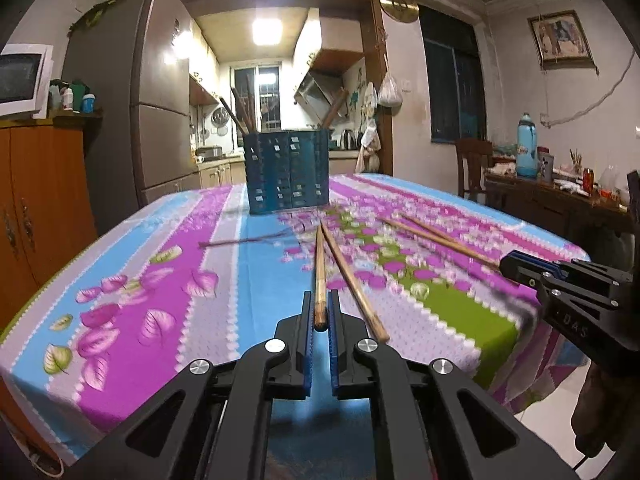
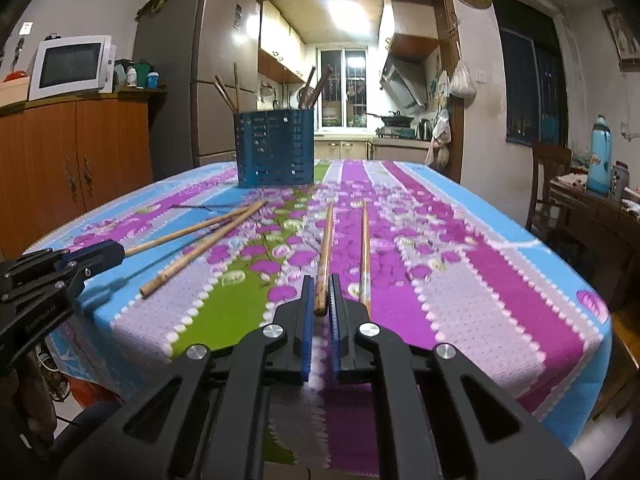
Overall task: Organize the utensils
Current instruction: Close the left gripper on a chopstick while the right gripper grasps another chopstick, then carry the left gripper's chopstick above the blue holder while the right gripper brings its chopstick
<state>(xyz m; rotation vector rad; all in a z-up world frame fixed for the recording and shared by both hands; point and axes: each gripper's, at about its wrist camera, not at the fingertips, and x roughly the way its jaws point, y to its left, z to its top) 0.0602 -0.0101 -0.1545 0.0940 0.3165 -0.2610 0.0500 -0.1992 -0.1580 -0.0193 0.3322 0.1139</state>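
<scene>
pale walls (image 1: 452, 92), marked in places. tall grey refrigerator (image 2: 208, 60) at left, beside an orange wooden cabinet (image 2: 76, 152) bearing a white microwave (image 2: 70, 66). central doorway opens onto a kitchen lit by a ceiling lamp (image 1: 267, 32), with a barred window (image 2: 343, 84) and range hood (image 2: 402, 78). dark window (image 1: 452, 92) at right. framed picture (image 1: 560, 38) on wall. wooden chair (image 2: 550, 184) and cluttered sideboard (image 1: 560, 204) at right.

The right gripper (image 2: 321, 300) pinches the near end of a wooden chopstick (image 2: 325, 256) on the floral tablecloth (image 2: 460, 280). A second chopstick (image 2: 365, 252) lies just beside it. A blue utensil holder (image 2: 275, 148) stands at the far edge.
</scene>
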